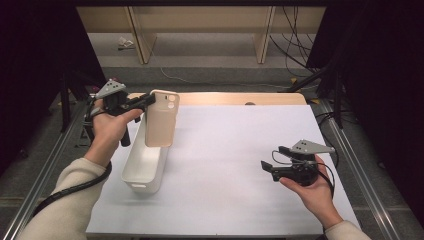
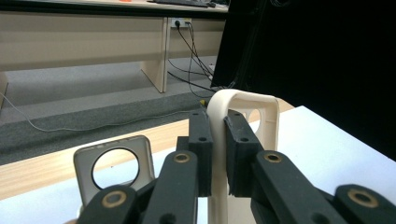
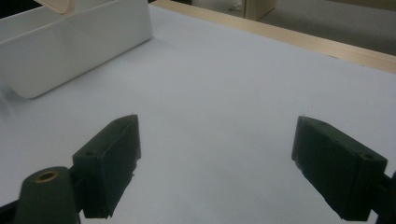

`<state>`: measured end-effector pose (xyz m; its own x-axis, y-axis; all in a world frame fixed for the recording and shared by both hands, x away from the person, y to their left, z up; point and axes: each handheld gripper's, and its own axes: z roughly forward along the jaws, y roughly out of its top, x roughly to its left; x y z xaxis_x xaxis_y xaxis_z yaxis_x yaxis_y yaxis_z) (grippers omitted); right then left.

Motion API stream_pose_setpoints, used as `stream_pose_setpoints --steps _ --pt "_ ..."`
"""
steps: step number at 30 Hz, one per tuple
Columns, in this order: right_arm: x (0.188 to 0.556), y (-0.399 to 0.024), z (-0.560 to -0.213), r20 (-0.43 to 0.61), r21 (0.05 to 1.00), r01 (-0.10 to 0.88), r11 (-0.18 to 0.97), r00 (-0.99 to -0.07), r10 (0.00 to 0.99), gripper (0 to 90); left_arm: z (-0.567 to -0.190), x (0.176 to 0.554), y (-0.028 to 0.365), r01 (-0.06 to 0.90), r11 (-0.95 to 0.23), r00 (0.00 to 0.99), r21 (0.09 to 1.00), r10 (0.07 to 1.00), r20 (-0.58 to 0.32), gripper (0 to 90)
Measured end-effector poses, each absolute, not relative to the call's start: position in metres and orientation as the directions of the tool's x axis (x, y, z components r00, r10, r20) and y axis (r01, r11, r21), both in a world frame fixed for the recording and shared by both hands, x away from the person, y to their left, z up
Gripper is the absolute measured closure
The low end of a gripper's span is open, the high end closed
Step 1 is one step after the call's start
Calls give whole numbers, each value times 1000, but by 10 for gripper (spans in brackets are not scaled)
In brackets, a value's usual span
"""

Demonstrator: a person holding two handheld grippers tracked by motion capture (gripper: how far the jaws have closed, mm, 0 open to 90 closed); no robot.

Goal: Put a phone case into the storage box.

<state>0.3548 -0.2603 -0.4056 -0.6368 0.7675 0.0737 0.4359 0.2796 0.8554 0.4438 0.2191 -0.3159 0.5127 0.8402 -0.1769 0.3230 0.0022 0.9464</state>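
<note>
Well, I count two phone cases from my seat at the controls. One is a beige phone case, and my left claw is pinching it by one edge near the camera cutout, holding it up in the air, upright, just above the far end of the bin. In the left gripper view the pads press on that beige rim from both sides. The second is a grey phone case with a round cutout, seen low and to the left of the jaws in that same view; I cannot tell what it rests on or in.

One container is on the tabletop: a long white bin at the left part of the white sheet, its long side running away from me. What I can see of its inside in the high view looks bare, though the raised case hides its far end.

My right claw is spread wide, hovering low over the bare sheet at the right, well apart from the bin, with nothing between its jaws. Its own view shows the bin's corner farther off.
</note>
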Motion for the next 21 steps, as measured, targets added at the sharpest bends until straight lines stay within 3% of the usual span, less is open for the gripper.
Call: stream_pose_setpoints --steps 21 --pt "354 -267 -405 82 862 436 259 -624 777 164 -323 450 240 301 5 480 954 863 -156 823"
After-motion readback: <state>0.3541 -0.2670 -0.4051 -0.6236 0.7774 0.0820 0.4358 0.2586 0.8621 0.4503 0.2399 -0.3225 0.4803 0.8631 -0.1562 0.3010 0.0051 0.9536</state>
